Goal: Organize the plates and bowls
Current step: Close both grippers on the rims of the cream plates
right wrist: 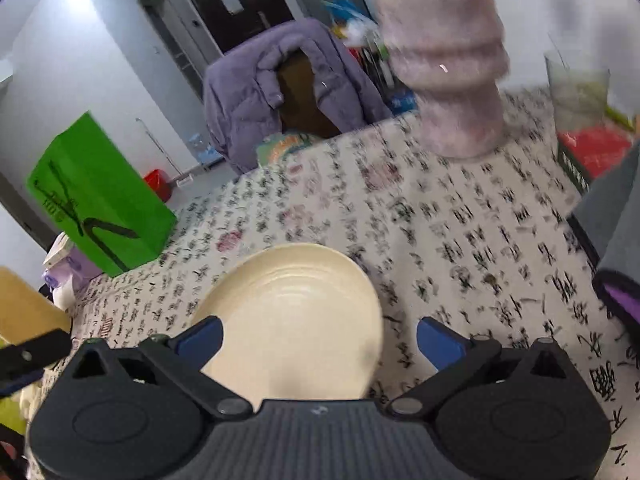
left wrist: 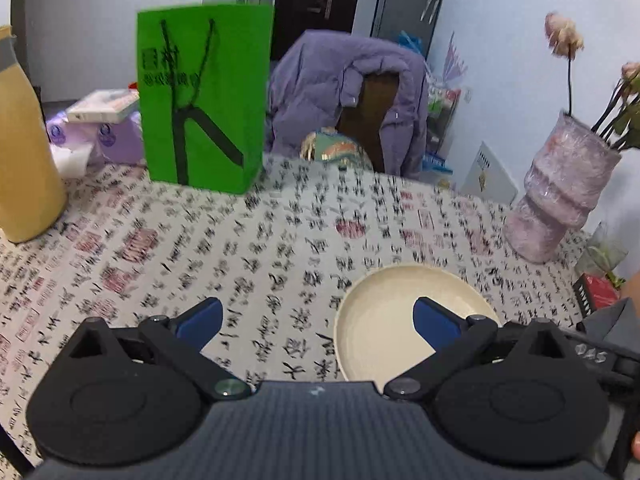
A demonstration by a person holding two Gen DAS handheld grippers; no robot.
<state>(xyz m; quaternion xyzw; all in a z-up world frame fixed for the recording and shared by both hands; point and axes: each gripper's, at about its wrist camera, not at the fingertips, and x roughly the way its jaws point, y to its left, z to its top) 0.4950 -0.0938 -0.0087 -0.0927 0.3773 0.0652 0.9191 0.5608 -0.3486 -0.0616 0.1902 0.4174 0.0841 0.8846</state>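
Left wrist view: the left gripper point(left wrist: 316, 320) is spread wide and holds nothing. The plate point(left wrist: 384, 320) lies flat on the cloth point(left wrist: 248, 248) just ahead and to the right, so that the right finger overlaps its near side in this view while the left finger is over bare cloth. Closing from here would likely miss the rim or only nudge the plate, since it is off-centre between the jaws and lies flat with little edge to catch. Far ahead to the left stands a green bag point(left wrist: 204, 96), a yellow bottle point(left wrist: 24, 152) sits at the far left, and a pink vase point(left wrist: 560, 188) with dried flowers stands ahead to the right; none blocks the plate.

Right wrist view: the right gripper point(right wrist: 318, 338) is also wide and empty, with the plate point(right wrist: 296, 320) directly ahead, closer to the left finger. The picture is blurred, suggesting quick motion; a hasty approach could push the plate across the smooth cloth. The vase point(right wrist: 448, 64) looms ahead to the right and looks top-heavy, so a wide swing there could tip it. No bowl is visible in either view.
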